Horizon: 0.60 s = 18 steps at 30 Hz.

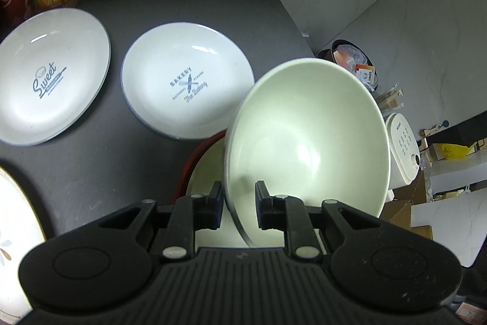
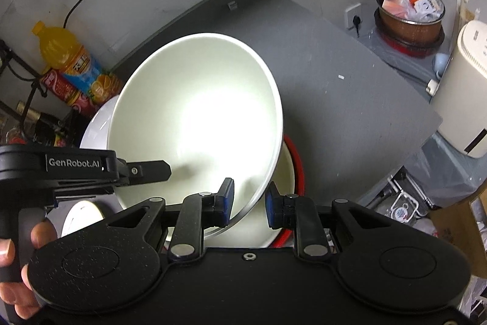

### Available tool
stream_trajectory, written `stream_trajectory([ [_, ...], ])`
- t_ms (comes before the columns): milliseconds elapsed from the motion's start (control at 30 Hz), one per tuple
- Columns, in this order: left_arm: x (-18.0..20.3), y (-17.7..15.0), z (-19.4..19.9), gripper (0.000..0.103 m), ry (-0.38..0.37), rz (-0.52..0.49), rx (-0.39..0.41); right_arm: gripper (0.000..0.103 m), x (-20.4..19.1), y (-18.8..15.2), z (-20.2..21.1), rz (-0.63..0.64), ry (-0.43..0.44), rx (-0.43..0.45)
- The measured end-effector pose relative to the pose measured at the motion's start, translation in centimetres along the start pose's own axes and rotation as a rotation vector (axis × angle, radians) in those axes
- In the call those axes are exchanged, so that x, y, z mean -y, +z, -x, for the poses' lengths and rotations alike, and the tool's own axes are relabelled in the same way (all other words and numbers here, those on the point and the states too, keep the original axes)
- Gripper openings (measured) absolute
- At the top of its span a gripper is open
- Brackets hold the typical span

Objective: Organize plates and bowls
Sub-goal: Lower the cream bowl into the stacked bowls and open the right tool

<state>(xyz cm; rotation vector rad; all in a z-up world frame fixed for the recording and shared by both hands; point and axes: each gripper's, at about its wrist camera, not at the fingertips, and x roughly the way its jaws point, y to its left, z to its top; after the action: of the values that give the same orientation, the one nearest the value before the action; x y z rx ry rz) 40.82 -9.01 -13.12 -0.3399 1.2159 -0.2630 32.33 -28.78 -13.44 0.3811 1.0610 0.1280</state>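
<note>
White bowl (image 1: 307,142) is held tilted above the dark counter (image 1: 158,5), its rim pinched on two sides. The left hand-held gripper (image 1: 238,207) straddles the near rim: one finger outside the wall, one inside, pads against it. The right hand-held gripper (image 2: 249,203) grips the rim of the same bowl (image 2: 197,118) likewise, blue pads either side of the wall. Both sets of jaws stand narrow, closed on the bowl rim.

Directly beneath the held bowl sits a red-rimmed bowl (image 1: 204,169) with a cream inside, resting on the counter; in the right wrist view its red rim (image 2: 299,169) shows at the right of the white bowl. Whether the two bowls touch cannot be told.

Further back on the counter lie two white plates side by side, apart from each other: one lettered "Sweet" (image 1: 51,75), one lettered "Bakery" (image 1: 187,81). A third plate (image 1: 15,233) with a gold rim and a flower motif sits at the left edge of the left wrist view.

An orange juice bottle (image 2: 71,60) and red cans (image 2: 65,90) stand at the back corner by the wall. Off the counter: a pot holding plastic bags (image 2: 411,11) and a white appliance (image 2: 462,93). A person's hand (image 2: 18,264) holds the handle of the left hand-held gripper.
</note>
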Motion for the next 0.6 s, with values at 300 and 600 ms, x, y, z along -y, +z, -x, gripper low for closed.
stream_trajectory([
  [300, -0.2, -0.9, 0.0, 0.018, 0.021, -0.006, -0.024, 0.022, -0.1, -0.6, -0.2, 0.011, 0.005, -0.039],
  [600, -1.0, -1.9, -0.4, 0.018, 0.036, 0.020, -0.072, 0.022, 0.0, -1.1, -0.6, -0.005, 0.005, -0.061],
])
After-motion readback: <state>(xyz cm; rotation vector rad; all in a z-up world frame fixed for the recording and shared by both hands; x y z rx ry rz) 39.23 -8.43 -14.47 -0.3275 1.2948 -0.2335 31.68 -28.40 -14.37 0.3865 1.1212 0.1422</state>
